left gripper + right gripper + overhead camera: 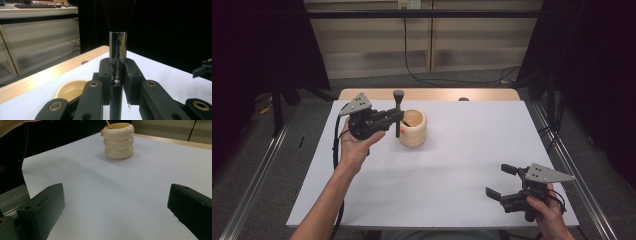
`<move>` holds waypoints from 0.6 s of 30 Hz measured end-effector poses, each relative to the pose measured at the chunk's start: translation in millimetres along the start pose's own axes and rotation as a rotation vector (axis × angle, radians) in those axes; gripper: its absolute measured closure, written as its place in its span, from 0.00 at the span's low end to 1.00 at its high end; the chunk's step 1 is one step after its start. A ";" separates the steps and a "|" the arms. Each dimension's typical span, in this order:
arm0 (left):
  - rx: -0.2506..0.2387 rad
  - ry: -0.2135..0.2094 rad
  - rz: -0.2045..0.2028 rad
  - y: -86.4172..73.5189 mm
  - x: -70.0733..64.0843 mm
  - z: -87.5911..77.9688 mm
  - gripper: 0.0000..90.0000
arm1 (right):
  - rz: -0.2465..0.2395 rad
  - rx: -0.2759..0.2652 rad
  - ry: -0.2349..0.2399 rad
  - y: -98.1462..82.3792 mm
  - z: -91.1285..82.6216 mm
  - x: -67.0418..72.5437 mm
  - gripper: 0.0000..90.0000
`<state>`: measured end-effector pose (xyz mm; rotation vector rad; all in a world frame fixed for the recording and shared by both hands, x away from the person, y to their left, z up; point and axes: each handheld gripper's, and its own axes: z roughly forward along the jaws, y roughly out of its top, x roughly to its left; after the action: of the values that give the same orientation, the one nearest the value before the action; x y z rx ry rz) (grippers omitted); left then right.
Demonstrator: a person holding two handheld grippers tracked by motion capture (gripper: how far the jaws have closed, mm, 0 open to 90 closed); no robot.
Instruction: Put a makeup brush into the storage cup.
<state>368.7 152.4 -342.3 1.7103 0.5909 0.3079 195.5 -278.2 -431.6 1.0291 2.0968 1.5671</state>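
Brush (398, 112) upright in left gripper (396, 118), bristles up.

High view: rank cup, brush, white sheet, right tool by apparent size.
1. White sheet, by far.
2. Right tool and cup look alike; the tool is nearer the camera, so unranked.
3. Brush, thin, upright in the shut left tool.

The high view looks forward and down over the whole table (432, 190). Both gripper views sit low and close above it, sharing the cup (118, 141).
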 end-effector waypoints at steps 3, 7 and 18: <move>-0.006 0.013 -0.001 2.1 4.7 3.6 0.87 | 0.001 -0.004 -0.002 0.1 0.0 -0.1 0.01; -0.004 0.026 0.001 4.9 8.9 9.4 0.87 | 0.000 -0.003 -0.006 -0.4 1.0 0.0 0.00; -0.031 0.051 0.001 7.9 14.9 27.6 0.87 | -0.005 -0.001 -0.003 -1.2 1.3 0.3 0.01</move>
<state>396.9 136.4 -342.6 1.6765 0.6199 0.3607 195.7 -277.2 -433.1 1.0250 2.0941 1.5632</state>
